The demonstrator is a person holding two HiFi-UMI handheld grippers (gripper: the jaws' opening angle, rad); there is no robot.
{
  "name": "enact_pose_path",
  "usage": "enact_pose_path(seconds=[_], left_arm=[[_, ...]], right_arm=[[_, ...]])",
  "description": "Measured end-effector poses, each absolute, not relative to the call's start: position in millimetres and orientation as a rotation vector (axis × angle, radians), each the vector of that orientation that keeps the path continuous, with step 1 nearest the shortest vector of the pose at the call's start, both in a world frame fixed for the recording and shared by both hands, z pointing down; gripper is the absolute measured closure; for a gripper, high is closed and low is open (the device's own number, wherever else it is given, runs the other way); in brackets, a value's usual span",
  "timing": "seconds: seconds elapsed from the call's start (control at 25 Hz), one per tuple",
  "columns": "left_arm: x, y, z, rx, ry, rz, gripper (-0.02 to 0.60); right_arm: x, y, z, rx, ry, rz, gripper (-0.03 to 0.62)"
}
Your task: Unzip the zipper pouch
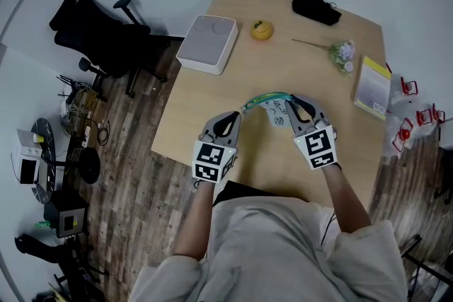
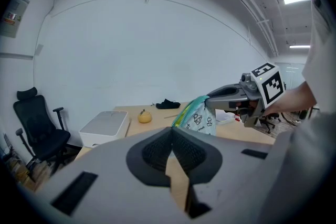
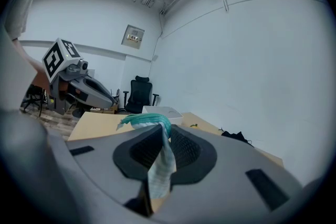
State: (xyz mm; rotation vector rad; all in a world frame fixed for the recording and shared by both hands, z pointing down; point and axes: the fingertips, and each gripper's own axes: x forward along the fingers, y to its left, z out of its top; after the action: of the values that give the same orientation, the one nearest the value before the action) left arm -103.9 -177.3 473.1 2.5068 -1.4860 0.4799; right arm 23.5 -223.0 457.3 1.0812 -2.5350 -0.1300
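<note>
The zipper pouch (image 1: 274,109), pale with small printed figures and a teal zipper edge, hangs in the air above the wooden table (image 1: 212,117). My right gripper (image 1: 291,104) is shut on its right end; in the right gripper view the fabric (image 3: 160,162) is pinched between the pads and the teal edge (image 3: 144,120) curls out past them. My left gripper (image 1: 238,114) is shut, its tips right at the zipper's left end. In the left gripper view its jaws (image 2: 172,134) meet with nothing visible between them, and the pouch (image 2: 198,117) hangs just beyond. Whether a zipper pull is pinched there I cannot make out.
On the table's far side stand a white box (image 1: 207,43), a yellow fruit (image 1: 262,30), a black bundle (image 1: 316,8), a flower sprig (image 1: 343,53) and a yellow book (image 1: 373,86). A black office chair (image 1: 99,39) stands left of the table. Red clips (image 1: 407,127) lie at the right.
</note>
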Motion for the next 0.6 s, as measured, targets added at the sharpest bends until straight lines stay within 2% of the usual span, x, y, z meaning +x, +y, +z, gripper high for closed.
enact_pose_path(seconds=[0.6], left_arm=[[-110.6, -177.9, 474.7, 2.504, -1.483, 0.498, 0.560]], right_arm=[[25.0, -223.4, 452.7, 1.075, -2.537, -0.126, 0.542]])
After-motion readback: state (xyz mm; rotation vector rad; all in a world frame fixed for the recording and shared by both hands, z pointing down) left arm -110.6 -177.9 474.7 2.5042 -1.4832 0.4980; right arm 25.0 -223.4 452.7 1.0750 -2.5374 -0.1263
